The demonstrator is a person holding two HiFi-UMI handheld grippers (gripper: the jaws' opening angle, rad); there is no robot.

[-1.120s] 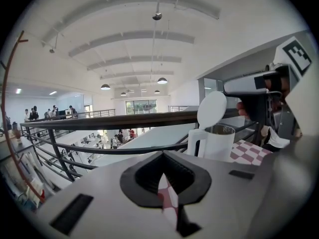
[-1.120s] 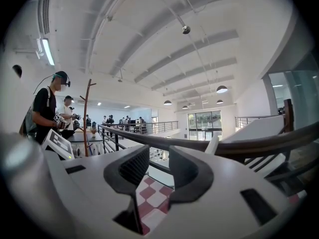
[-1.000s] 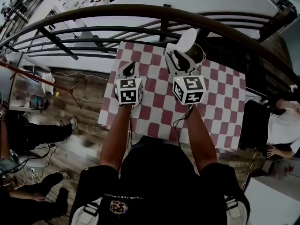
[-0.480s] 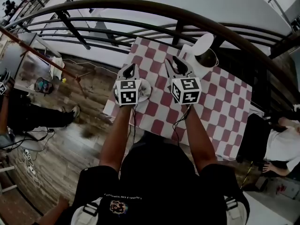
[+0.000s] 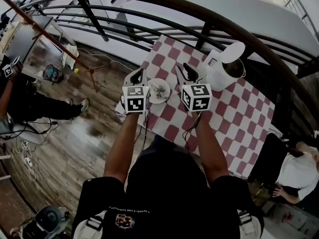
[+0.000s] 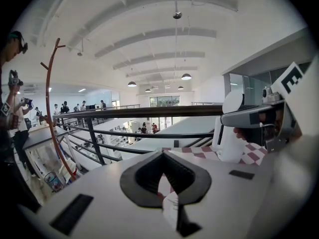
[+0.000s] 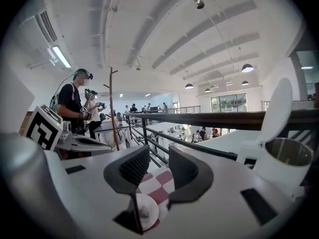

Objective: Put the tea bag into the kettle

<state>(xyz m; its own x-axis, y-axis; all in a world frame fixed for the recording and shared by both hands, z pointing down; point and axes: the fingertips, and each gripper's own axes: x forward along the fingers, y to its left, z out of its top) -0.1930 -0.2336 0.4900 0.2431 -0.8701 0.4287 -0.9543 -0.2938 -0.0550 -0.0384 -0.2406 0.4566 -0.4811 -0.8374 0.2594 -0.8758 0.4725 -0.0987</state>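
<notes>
The left claw (image 5: 137,73) is pinched closed, empty; the right claw (image 5: 188,72) is spread. A plate (image 5: 166,94) is seen between them, the kettle (image 5: 224,73) beyond.

On the tabletop (image 5: 234,118), the kettle (image 5: 222,76) stands toward the far right edge, just before the railing (image 5: 214,17); the saucer (image 5: 158,90) lies to its left, apart.

What the saucer (image 5: 159,90) holds is too small to tell, and in the left gripper view the right gripper (image 6: 228,120) partly hides the kettle (image 6: 230,146).
</notes>
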